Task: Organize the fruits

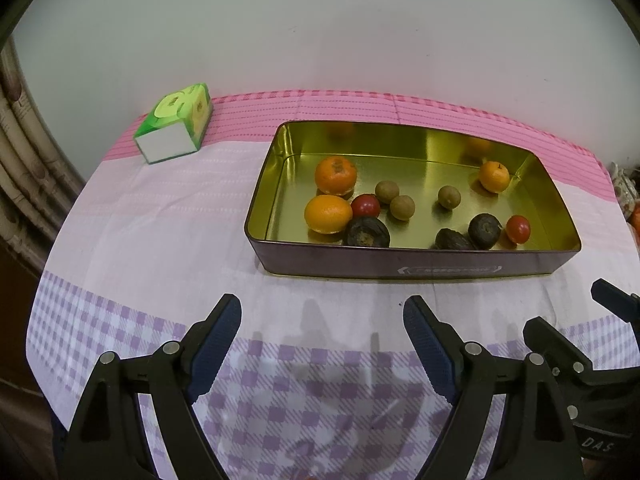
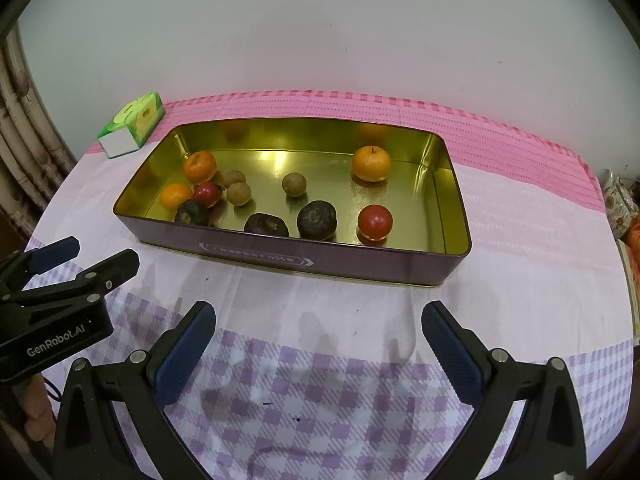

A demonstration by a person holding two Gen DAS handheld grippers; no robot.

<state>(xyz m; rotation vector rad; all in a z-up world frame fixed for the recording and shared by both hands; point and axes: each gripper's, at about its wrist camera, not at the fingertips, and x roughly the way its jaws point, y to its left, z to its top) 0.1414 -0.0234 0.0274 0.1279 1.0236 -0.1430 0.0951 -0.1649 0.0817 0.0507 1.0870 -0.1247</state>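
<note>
The rectangular tin stands on the cloth-covered counter, in the middle of both views, beyond the fingertips of both tools and apart from them. Its long axis runs left to right across the frame, slightly skewed; the printed long wall faces the cameras.

Contents, left wrist view: two oranges sit at the tin's left end, with a red fruit touching the nearer orange and a dark, wrinkled fruit just below it. Two brown round fruits lie side by side near the middle; a third lies apart to the right. A third orange occupies the far right corner. Two more dark fruits and a second red fruit lie along the near wall at lower right.

The left hand-held gripper hangs over bare cloth in the lower frame, jaws spread wide, nothing between them. The right hand-held gripper stands likewise: jaws wide apart, empty, over the checked cloth.

A green box lies at upper left, well apart from the tin.
</note>
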